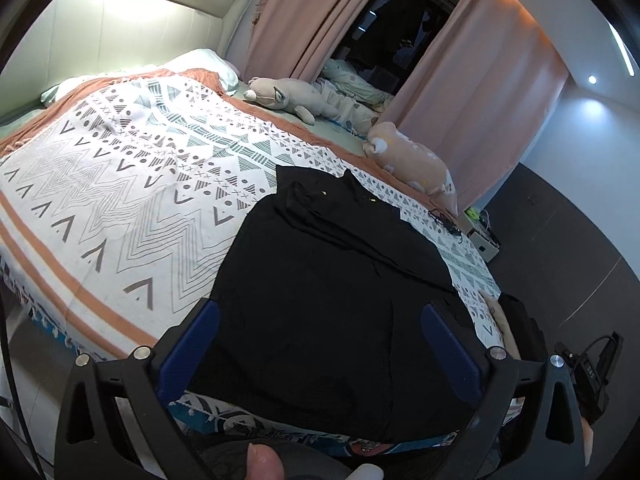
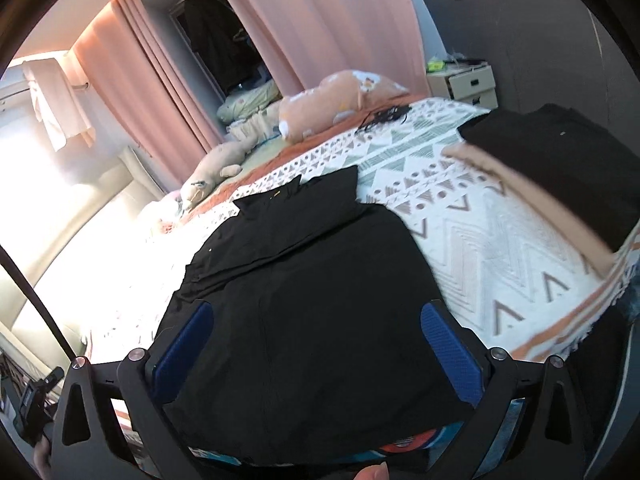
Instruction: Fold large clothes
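between both grippers' spread fingers point(image 1: 192, 344) lies the black garment point(image 1: 320, 300).

Black garment point(image 1: 320, 300): near hem hidden behind left claw point(image 1: 320, 344) frame. Forearm point(image 2: 532, 196) right of garment motion-blurred. Tangled dark item point(image 2: 384, 115) beyond garment unidentifiable.

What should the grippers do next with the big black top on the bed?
Probably lower both and pinch the near hem. The black top lies spread on the patterned blanket, sleeves apparently folded in already. The left hand-held gripper and right hand-held gripper both hover open above its near part, holding nothing, so gripping the hem to fold it toward the collar seems the natural step.
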Motion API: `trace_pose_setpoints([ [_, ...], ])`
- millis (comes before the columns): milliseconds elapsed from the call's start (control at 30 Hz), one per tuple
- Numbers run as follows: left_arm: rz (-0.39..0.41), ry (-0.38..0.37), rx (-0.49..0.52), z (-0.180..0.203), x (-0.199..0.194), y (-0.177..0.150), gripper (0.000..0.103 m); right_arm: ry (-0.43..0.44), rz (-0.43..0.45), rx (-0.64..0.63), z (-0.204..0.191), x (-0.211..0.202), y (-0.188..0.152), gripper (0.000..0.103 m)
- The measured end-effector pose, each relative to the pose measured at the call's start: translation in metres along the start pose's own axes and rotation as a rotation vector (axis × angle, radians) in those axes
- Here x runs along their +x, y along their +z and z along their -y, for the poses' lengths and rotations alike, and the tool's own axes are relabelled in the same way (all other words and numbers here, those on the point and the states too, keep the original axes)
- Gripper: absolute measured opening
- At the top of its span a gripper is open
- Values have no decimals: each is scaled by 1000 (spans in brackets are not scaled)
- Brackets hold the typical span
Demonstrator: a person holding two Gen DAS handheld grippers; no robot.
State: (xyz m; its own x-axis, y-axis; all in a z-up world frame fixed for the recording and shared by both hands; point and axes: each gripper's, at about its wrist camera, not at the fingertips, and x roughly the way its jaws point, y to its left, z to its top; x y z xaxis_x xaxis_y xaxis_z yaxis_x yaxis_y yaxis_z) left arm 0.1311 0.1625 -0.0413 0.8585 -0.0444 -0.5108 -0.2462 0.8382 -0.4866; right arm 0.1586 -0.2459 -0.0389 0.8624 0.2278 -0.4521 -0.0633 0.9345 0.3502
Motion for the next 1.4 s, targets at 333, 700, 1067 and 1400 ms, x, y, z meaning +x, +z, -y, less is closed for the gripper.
trace_pose_setpoints([
  [333,-112,82,-119,-53,-4,-32,103,-47,-60,-62,27,-24,-29,103],
  [700,-196,138,-64,-82,17,-59,103,-31,-201,71,84,-5,-46,103],
  [1067,-268,81,-96,-96,78,-47,84,91,-247,178,120,57,-26,85],
  [1400,-320,62,-121,-103,130,-29,73,157,-329,214,142,132,7,68],
])
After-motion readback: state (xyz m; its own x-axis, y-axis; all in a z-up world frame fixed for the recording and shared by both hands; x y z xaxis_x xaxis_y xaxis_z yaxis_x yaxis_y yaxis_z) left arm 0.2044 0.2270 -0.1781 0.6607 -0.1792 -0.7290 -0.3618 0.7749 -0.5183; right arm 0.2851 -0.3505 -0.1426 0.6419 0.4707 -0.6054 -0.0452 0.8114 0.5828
